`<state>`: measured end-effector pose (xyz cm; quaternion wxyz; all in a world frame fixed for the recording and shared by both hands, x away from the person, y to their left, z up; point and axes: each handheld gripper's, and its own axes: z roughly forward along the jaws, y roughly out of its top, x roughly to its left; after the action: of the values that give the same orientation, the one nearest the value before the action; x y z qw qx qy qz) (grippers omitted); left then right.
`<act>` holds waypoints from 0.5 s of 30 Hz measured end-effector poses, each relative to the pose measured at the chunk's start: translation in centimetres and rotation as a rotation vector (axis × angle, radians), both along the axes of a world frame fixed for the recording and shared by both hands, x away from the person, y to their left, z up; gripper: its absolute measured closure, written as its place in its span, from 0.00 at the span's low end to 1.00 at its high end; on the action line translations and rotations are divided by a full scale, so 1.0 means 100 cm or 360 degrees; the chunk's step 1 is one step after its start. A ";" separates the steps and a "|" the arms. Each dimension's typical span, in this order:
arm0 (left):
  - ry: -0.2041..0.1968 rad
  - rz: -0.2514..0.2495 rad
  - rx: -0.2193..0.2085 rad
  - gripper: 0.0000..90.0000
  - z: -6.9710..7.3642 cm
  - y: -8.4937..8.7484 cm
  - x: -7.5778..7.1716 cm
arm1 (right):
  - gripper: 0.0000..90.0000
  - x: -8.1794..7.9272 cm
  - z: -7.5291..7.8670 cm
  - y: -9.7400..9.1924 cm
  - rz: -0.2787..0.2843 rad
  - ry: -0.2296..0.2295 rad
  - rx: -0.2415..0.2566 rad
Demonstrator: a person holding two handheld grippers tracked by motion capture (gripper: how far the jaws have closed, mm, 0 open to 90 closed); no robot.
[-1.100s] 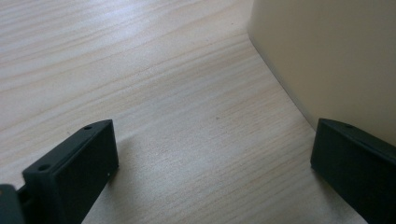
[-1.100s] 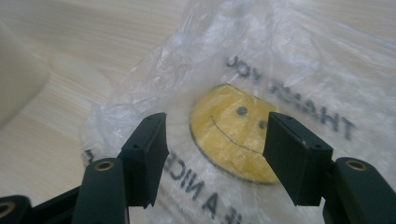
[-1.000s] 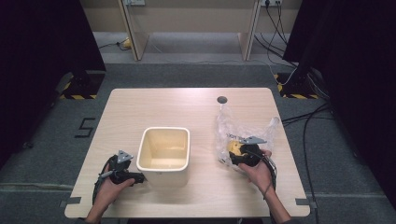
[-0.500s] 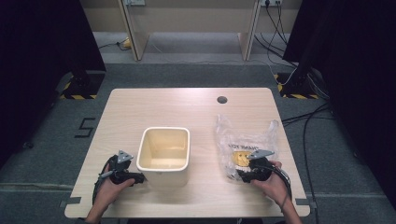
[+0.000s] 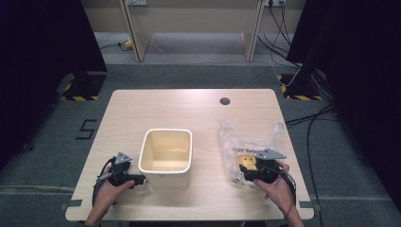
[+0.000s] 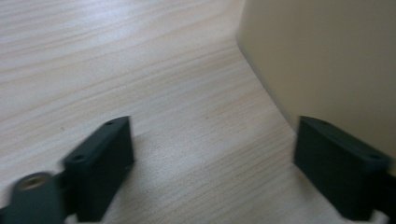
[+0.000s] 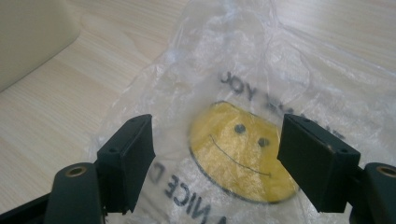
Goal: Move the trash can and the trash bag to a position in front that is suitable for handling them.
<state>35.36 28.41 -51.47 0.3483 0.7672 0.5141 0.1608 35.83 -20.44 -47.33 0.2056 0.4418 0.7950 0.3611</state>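
From the high view we saw a person's two hands at the near edge of a pale wooden table [image 5: 156,106]. The left gripper [image 5: 140,179] lay low beside the near left corner of a cream, square plastic tub [image 5: 166,158] standing upright mid-table. The right gripper [image 5: 243,172] sat over the near end of a crumpled clear plastic bag printed with a yellow smiley face [image 5: 249,144], which lay flat on the table's right half, well apart from the tub.

The left gripper view gave us what the overhead camera could not: the left gripper [image 6: 210,158] had its jaws spread wide with only bare wood grain between them, and the tub's smooth cream wall [image 6: 327,60] rose just beyond the right-hand jaw. They had just been closing a little, with nothing held.

The right gripper view brought us close to the bag [image 7: 261,93], its yellow face and black lettering legible through wrinkled film. There the right gripper [image 7: 215,154] had its jaws standing wide to either side of the face, above the plastic and not pinching it. They had just been opening, the bag lying loose beneath them. A corner of the tub [image 7: 32,37] showed at that view's upper left.
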 end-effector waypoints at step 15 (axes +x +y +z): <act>-0.0014 0.0104 -0.0274 0.17 0.016 0.008 -0.012 | 0.31 0.000 0.012 0.056 0.0109 -0.0088 0.0137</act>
<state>34.14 29.24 -49.89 0.4097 0.7166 0.5492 0.1305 35.87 -14.86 -46.09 0.1958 0.4127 0.7874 0.4140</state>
